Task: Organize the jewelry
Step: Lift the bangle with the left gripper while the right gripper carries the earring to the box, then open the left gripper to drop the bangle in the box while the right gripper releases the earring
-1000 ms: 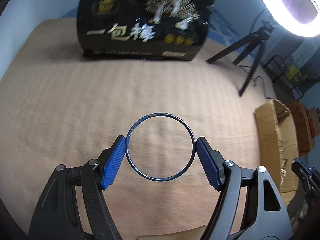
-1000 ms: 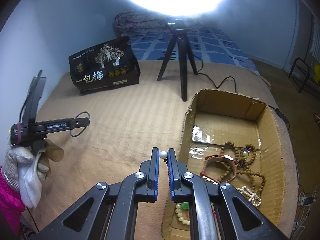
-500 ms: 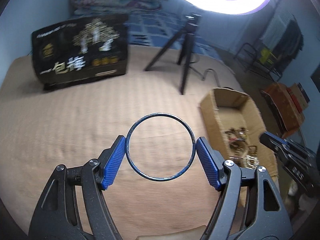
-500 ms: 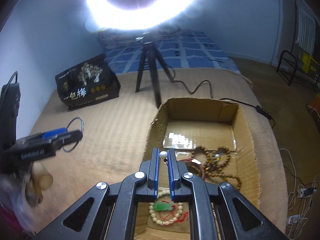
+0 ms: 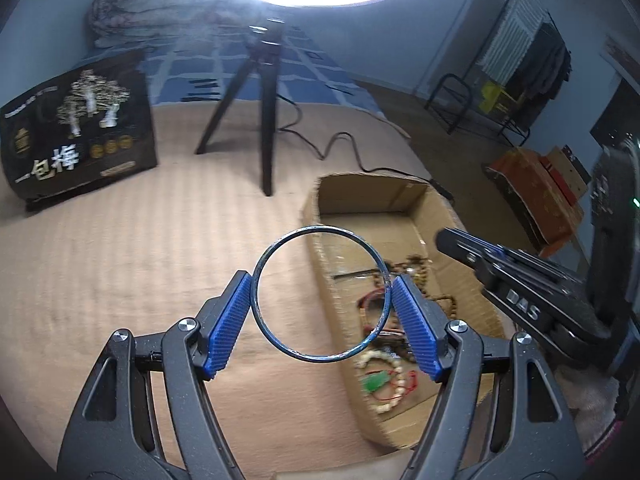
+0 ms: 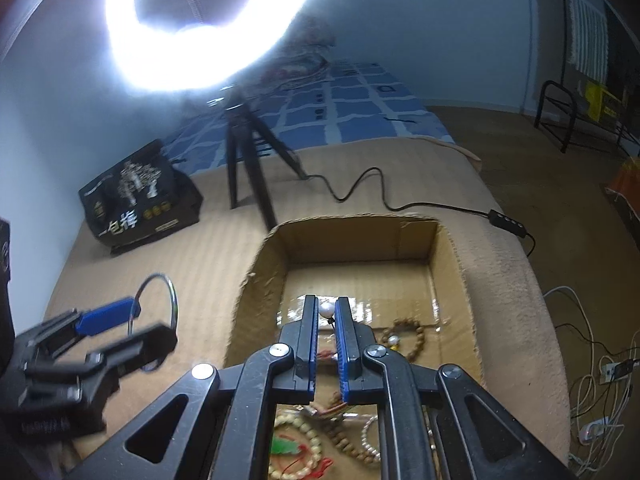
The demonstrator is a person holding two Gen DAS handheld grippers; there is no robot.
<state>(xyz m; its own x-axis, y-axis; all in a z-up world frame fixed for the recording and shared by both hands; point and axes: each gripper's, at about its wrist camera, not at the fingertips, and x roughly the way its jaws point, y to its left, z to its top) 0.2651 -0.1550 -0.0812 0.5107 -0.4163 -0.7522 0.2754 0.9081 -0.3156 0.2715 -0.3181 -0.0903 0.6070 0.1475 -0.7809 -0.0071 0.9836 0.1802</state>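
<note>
A thin dark metal bangle (image 5: 256, 292) is clamped across its width between the blue pads of my left gripper (image 5: 321, 277), held in the air beside the left wall of an open cardboard box (image 5: 376, 196). In the right wrist view the bangle (image 6: 173, 296) and left gripper (image 6: 136, 320) hang just left of the box (image 6: 352, 240). My right gripper (image 6: 326, 300) is over the box, shut on a small white pearl (image 6: 326, 310) at its fingertips. Bead bracelets (image 6: 404, 338) and a green-pendant strand (image 5: 376, 382) lie on the box floor.
The box rests on a tan ribbed blanket (image 5: 140, 260). A black printed bag (image 5: 76, 140) stands at the back left. A tripod (image 5: 264, 120) with a bright ring light stands behind the box, its cable (image 6: 360, 184) running right. The bed edge drops off on the right.
My left gripper has swung right with the bangle, from facing the black bag to beside the box. The right gripper, still shut on the pearl, has moved from the blanket to over the box.
</note>
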